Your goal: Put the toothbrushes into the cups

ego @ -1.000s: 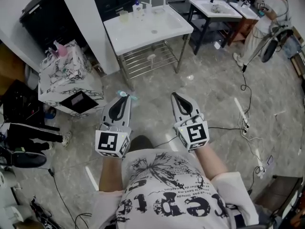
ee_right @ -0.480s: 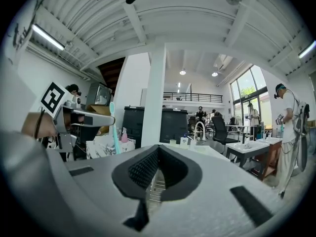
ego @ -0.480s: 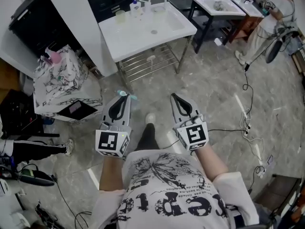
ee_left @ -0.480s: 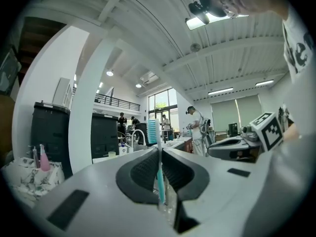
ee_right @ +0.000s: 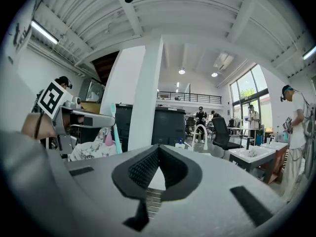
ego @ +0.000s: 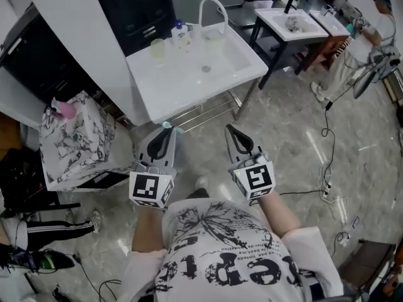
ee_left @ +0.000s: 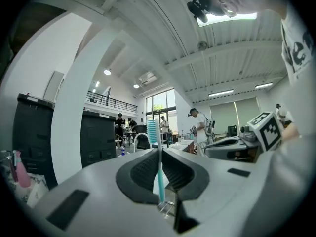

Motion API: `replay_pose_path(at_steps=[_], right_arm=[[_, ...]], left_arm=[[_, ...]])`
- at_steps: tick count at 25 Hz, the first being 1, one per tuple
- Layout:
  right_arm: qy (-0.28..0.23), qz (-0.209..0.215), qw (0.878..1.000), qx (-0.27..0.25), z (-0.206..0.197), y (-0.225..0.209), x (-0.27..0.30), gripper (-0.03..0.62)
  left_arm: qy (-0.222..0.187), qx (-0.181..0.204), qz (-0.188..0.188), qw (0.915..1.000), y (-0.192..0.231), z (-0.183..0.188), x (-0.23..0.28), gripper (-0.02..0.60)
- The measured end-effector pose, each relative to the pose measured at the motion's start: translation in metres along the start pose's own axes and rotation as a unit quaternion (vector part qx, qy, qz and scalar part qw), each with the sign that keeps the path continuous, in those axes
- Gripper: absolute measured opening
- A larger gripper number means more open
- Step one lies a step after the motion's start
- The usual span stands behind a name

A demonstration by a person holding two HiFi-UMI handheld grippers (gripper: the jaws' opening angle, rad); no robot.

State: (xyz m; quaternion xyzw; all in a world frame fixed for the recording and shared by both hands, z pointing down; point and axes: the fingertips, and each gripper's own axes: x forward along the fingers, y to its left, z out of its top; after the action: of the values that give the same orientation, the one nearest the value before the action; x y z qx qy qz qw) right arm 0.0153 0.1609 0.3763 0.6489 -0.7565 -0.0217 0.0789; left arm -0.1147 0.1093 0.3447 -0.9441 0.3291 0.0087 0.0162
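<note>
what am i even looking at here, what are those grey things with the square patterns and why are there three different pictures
No robot here: a person holds a hand-held gripper in each hand, a two-jaw clamp carrying a marker cube. The head view comes from a camera on the person's head, looking down. The other two views come from cameras riding on each clamp, looking along its jaws. The left hand-held gripper is shut on a teal toothbrush, upright between the jaws. The right hand-held gripper has its jaws together, with nothing in them. Ahead is a white sink with a curved tap; a pale cup and small bottles stand at its back edge.
</note>
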Motion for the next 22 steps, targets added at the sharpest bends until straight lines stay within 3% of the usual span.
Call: replay_pose_path(at_steps=[9,22], right_arm=[[-0.016,0.012,1.0,0.005,0.012,-0.034,0.116,-0.008],[-0.007,0.093,0.996,0.003,0.0,-0.06,0.237,-0.006]], left_arm=[[-0.007,0.009,0.001,0.9999,0.077,0.005,0.091,0.025],[0.006,0.004,0.076,0.9971,0.153,-0.016,0.162,0.026]])
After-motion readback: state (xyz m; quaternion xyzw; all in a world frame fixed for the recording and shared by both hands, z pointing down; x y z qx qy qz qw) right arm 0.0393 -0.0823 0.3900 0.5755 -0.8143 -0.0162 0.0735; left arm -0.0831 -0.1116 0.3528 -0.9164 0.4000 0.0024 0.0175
